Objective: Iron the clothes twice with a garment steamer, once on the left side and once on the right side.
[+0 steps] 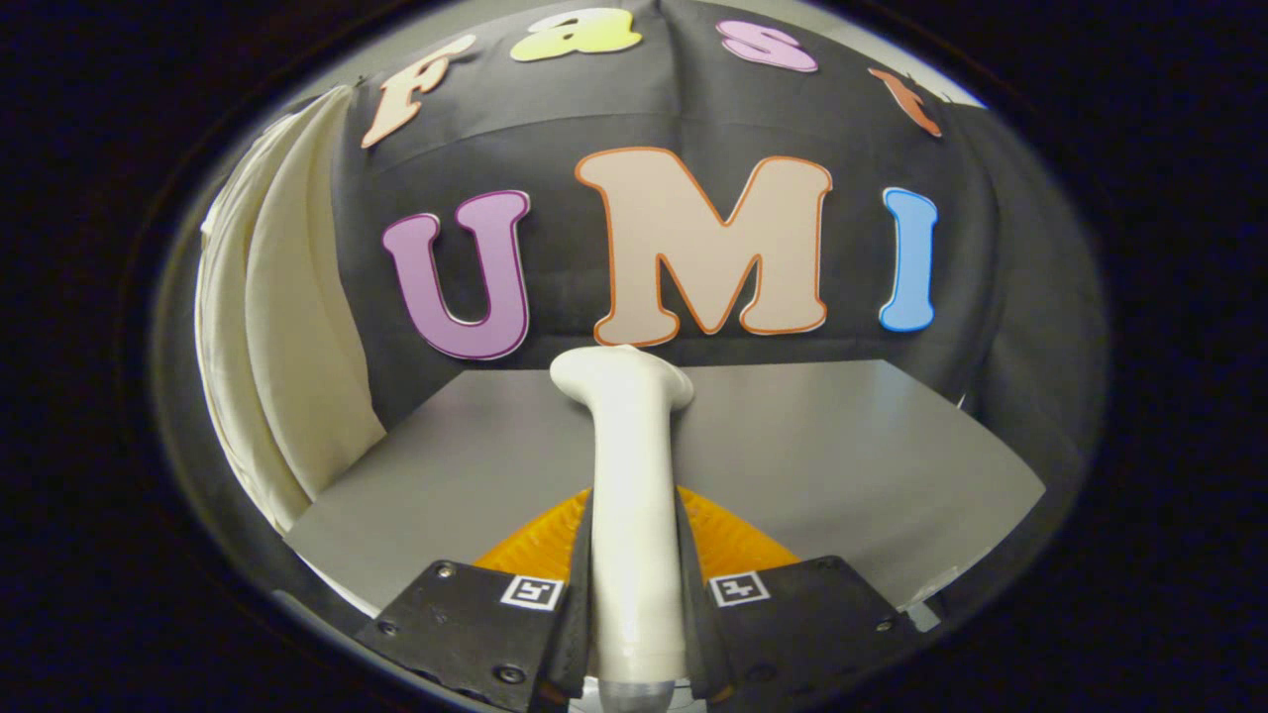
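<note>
Gripper view: gripper [634, 594] clenched on the steamer [630, 465] handle, cream garment [287, 327] well off leftward.

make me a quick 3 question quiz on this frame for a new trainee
1. True or false: the tool is shut on the white garment steamer.
2. Where does the cream garment hang, seen from the tool?
A. ahead and to the left, at the table's far left corner
B. flat on the table between the fingers
C. over the steamer's head
3. Fill in: the steamer's head points away from the tool, out over the grey ____.

Key
1. True: both fingers press on its handle.
2. A
3. table
</note>
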A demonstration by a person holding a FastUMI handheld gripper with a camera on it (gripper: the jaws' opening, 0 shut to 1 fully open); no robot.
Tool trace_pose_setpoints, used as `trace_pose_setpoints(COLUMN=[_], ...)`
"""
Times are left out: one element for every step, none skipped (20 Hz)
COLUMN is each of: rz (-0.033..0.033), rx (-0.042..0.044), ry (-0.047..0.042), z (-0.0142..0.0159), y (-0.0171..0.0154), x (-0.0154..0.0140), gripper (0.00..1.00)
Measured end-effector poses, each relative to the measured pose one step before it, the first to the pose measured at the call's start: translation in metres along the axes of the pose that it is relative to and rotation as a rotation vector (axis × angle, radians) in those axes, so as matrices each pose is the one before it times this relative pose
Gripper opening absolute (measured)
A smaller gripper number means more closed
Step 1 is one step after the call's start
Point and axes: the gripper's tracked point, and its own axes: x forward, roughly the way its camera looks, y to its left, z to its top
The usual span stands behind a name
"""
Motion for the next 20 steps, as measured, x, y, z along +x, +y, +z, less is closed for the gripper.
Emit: trace_pose_setpoints(rz=[-0.0047,-0.00511,-0.00435,0.00168,0.00713,0.00516,-0.00371,-0.00836,-0.00601,-0.00289,0.00229,0.00775,0.00916,0.00656,0.0028,-0.0019,-0.00517,-0.0028,0.00079,-0.00046], rx=[0.012,-0.00812,-0.00838,0.00059,0.00335,0.0152,0.03044,0.03363,0.0198,0.01357,0.00499,0.00157,0.0034,0.00913,0.0051,0.00188,0.00354,0.00603,0.01301,0.0114], ry=[0.00299,0.01356,0.01675,0.00798,0.02451,0.0112,-0.00407,-0.00364,-0.00815,-0.01259,-0.00706,-0.0066,0.00571,-0.00713,-0.00036,-0.00684,-0.01694,-0.01338,-0.02305,-0.01155], z=[0.00053,-0.0018,-0.00187,0.00179,-0.00107,-0.00002,0.00132,-0.00065,-0.00101,-0.00486,-0.0033,-0.00398,-0.00456,-0.00167,-0.0016,-0.00103,0.002,0.00135,0.00334,0.00013], y=[0.00048,-0.00002,-0.00088,0.00177,0.00049,-0.00103,-0.00108,-0.00122,0.00111,0.0029,0.00369,0.00544,0.00622,0.00727,0.00777,0.0083,0.00885,0.01072,0.01324,0.01632], x=[-0.00004,0.00107,-0.00067,-0.00137,-0.00108,-0.00229,-0.00293,-0.00519,-0.00586,-0.0094,-0.00806,-0.00819,-0.01167,-0.01174,-0.01191,-0.01305,-0.01301,-0.01499,-0.01483,-0.01567], gripper=[0.4,0.39,0.39,0.39,0.37,0.36,0.36,0.36,0.35,0.35,0.34,0.34,0.34,0.34,0.34,0.34,0.34,0.34,0.34,0.34])
